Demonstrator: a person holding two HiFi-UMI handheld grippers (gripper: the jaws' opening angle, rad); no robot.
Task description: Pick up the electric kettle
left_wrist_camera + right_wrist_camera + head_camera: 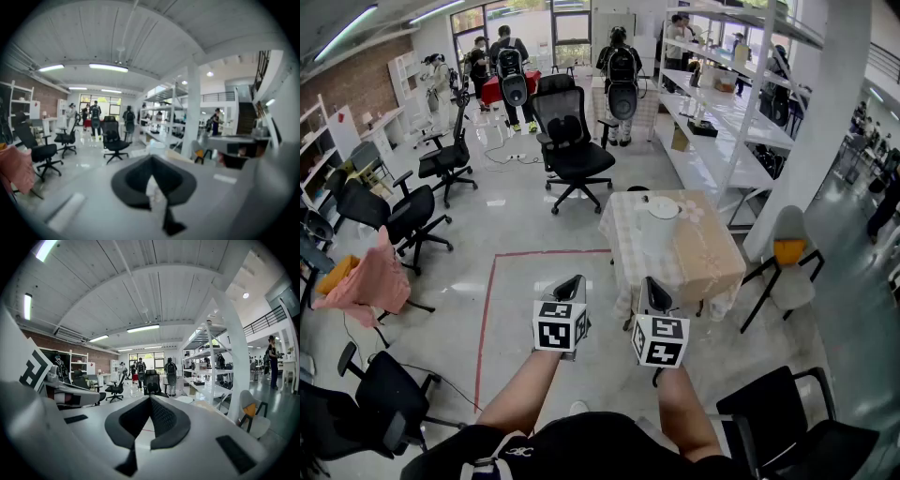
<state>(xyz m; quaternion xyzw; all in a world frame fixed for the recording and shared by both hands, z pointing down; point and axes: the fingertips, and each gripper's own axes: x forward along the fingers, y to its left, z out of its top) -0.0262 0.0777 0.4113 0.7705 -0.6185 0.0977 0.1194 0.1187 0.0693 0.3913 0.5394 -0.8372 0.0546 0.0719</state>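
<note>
The white electric kettle (661, 230) with a round flat lid stands upright on a small table (717, 258) draped in a beige checked cloth. Both grippers are held out short of the table, well apart from the kettle. The left gripper (572, 281) and right gripper (654, 289) each have their jaws clenched with nothing between them. Each bears a cube of black-and-white square markers. A black office chair (572, 141) stands beyond.

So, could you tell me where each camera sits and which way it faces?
Head view: on the person's head, facing forward and down at the table and kettle; shows both forearms, left hand-held gripper and right hand-held gripper.
Left gripper view: on the left one, looking along its shut jaws.
Right gripper view: likewise on the right one; jaws shut.
Shared: all see the black office chair.
</note>
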